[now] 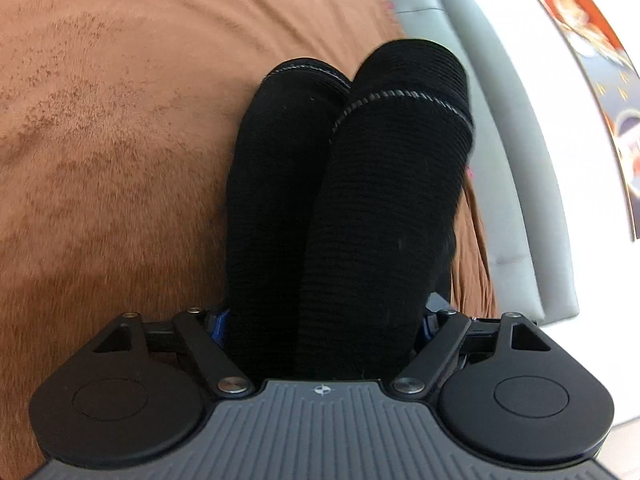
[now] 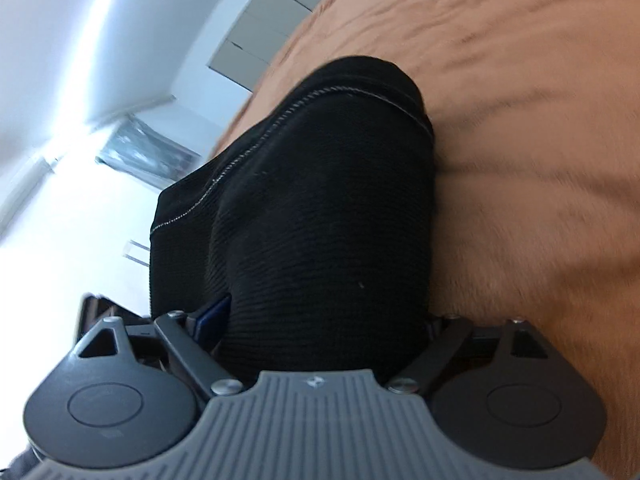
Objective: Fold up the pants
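Black ribbed knit pants [image 1: 400, 160] with a grey stitched hem fill the gap between the jaws of my left gripper [image 1: 326, 216] and lie over its fingers, hiding them; only blue pad bases [image 1: 218, 322] show. They rest on a brown plush cover [image 1: 100, 140]. In the right wrist view the same black pants [image 2: 320, 200] bulge between and over the jaws of my right gripper [image 2: 320, 220], with a blue pad [image 2: 212, 316] peeping out at the left. Both pairs of jaws stand wide apart. Whether the pads press on the cloth is hidden.
The brown cover [image 2: 540, 160] stretches far to the right of the pants. A grey padded edge [image 1: 500, 160] borders the bed in the left wrist view, with a colourful poster [image 1: 600, 80] beyond. Grey panels [image 2: 264, 28] and a bright white floor lie past the bed's edge.
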{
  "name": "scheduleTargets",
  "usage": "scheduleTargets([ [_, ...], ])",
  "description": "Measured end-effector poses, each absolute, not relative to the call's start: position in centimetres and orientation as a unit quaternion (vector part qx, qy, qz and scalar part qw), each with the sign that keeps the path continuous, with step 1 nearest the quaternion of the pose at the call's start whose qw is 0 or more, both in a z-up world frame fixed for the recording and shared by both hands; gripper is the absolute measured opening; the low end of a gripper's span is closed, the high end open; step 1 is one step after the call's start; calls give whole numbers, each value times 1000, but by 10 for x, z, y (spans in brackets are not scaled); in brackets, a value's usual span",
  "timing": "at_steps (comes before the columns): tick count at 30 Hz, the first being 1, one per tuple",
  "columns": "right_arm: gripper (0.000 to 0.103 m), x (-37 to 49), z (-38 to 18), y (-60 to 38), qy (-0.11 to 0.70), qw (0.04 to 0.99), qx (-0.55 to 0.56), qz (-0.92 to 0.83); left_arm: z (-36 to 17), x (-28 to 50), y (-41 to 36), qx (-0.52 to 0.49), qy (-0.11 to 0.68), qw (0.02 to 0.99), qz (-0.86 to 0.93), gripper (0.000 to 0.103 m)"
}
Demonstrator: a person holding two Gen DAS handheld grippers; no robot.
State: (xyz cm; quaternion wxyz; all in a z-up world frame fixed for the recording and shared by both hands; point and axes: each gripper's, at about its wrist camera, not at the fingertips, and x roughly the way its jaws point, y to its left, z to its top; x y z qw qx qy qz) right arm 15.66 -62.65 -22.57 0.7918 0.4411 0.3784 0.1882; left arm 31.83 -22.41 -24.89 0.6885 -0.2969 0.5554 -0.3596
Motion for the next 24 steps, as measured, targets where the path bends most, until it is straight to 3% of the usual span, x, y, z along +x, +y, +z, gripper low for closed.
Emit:
scheduleTargets([
  [15, 83, 57, -203, -602, 371, 843, 377, 94, -216, 220, -202, -146, 489, 769, -386, 93],
  [19, 75, 50, -216, -585, 396, 853, 333, 70, -213, 203, -209, -108, 482, 786, -372, 93],
  [24, 73, 42, -198, -554, 423, 867, 262, 11, -183, 183, -212, -53, 472, 808, -348, 95],
])
